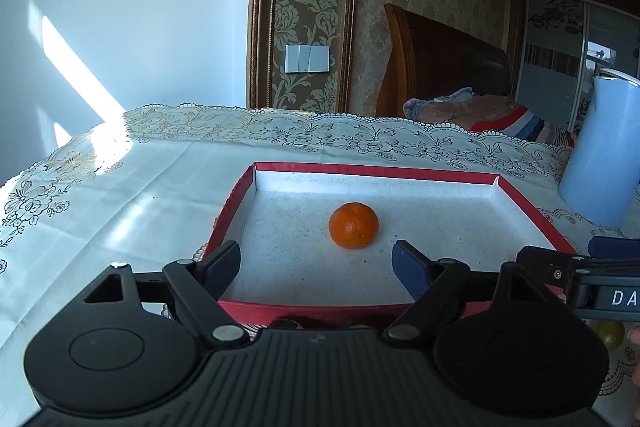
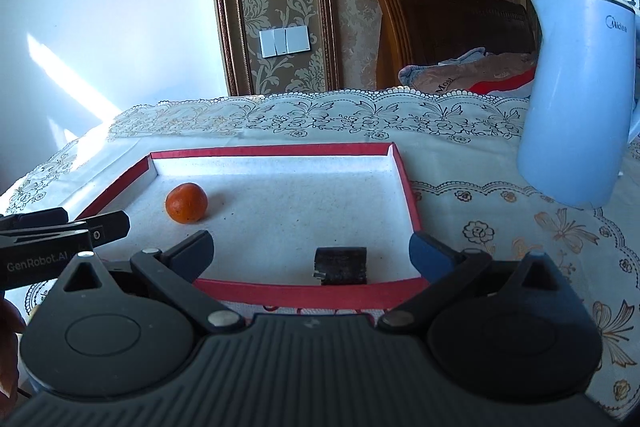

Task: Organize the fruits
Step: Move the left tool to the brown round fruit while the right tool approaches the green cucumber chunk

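Both grippers hover at the tray's near edge with fingers spread apart and nothing between them: left gripper [image 1: 316,267], right gripper [image 2: 312,255]. An orange [image 1: 353,225] sits alone inside the red-rimmed tray [image 1: 372,169], centre frame. A dark block [image 2: 341,265] lies by the near rim. A pale blue kettle [image 2: 576,99] stands at right on the lace tablecloth [image 1: 120,195].

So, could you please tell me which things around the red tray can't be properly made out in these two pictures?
- Left wrist view: a yellowish-green round thing, perhaps a fruit, mostly hidden behind the right hand-held gripper.
- Left wrist view: a dark item just before the red tray, covered by the left hand-held gripper.
- Left wrist view: the blue kettle is cut off by the right edge.
- Right wrist view: the dark block in the tray is unidentifiable.
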Demonstrator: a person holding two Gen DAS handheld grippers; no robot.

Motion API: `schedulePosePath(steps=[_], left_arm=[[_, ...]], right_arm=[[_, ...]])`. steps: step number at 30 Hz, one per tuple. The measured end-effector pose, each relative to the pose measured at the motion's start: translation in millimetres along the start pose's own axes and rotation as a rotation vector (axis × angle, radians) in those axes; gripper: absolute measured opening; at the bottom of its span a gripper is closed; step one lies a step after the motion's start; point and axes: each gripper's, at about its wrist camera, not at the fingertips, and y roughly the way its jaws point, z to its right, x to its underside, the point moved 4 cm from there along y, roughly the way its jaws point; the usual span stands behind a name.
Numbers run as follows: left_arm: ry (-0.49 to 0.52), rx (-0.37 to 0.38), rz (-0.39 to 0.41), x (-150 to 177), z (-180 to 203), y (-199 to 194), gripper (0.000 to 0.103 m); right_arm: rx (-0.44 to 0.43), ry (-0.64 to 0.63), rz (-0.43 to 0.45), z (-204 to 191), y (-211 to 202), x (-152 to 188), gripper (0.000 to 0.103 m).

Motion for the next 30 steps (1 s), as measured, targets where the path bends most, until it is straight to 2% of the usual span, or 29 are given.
schedulePosePath(steps=[5, 8, 13, 30], left_arm=[[0.022, -0.03, 0.011, 11.5, -8.2, -11.3, 0.084], [0.016, -0.01, 0.013, 13.4, -10.3, -15.4, 0.084], [0.045, -0.025, 0.019, 15.0, -7.0, -15.3, 0.084], [0.08, 0.039, -0.01, 32.2, -5.3, -30.9, 0.085]], right_arm=[[0.008, 0.03, -0.002, 6.4, -9.0, 12.5, 0.103], [0.006, 0.057, -0.005, 11.2, -12.8, 17.6, 0.103], [0.022, 0.061, 0.004, 14.7, -20.4, 27.3, 0.103], [0.037, 0.109, 0.018, 29.4, -33.7, 36.2, 0.103]])
